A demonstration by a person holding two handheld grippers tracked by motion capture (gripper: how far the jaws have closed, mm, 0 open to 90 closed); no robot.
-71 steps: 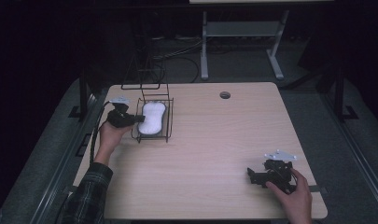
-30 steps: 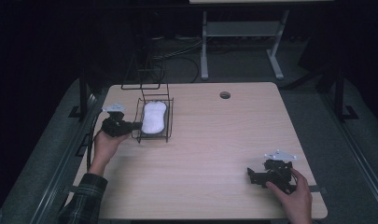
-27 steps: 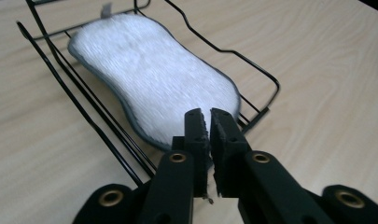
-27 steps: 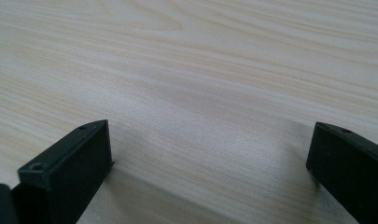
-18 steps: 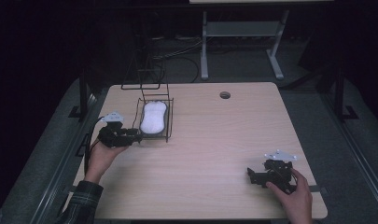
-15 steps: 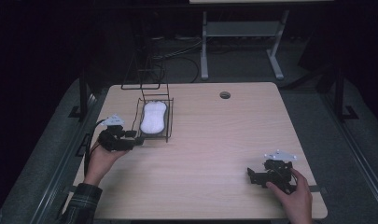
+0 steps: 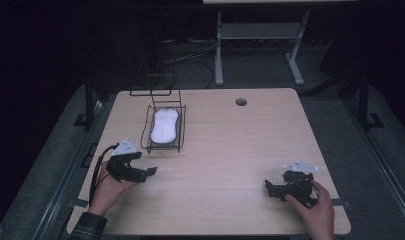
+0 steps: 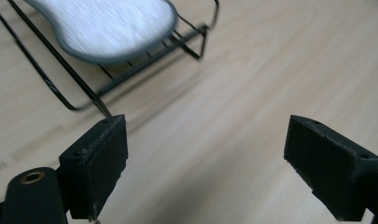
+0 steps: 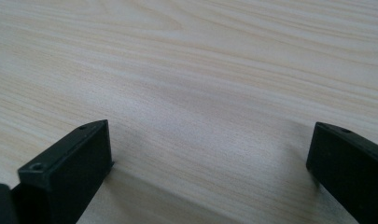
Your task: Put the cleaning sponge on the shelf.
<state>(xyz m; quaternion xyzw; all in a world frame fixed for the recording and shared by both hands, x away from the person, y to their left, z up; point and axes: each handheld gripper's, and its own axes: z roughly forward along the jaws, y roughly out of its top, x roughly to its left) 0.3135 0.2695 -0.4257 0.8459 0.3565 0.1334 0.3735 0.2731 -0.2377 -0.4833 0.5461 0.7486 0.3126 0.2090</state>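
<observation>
Near the left front of the counter, the left tool lies low in the person's left hand, its jaws spread wide after just opening, with nothing but bare wood between them. Its own view shows the two black pads standing well apart over the light wood grain. Just beyond the tool, toward the back of the counter, sits a black wire rack; its near corner comes close to one pad but does not touch it. Inside the rack lies a white, peanut-shaped sponge, flat on the wires, seen up close as a pale pad with a grey edge. Far across the counter, near the right front corner, the right tool rests in the right hand, its jaws also spread, with plain wood between them.
</observation>
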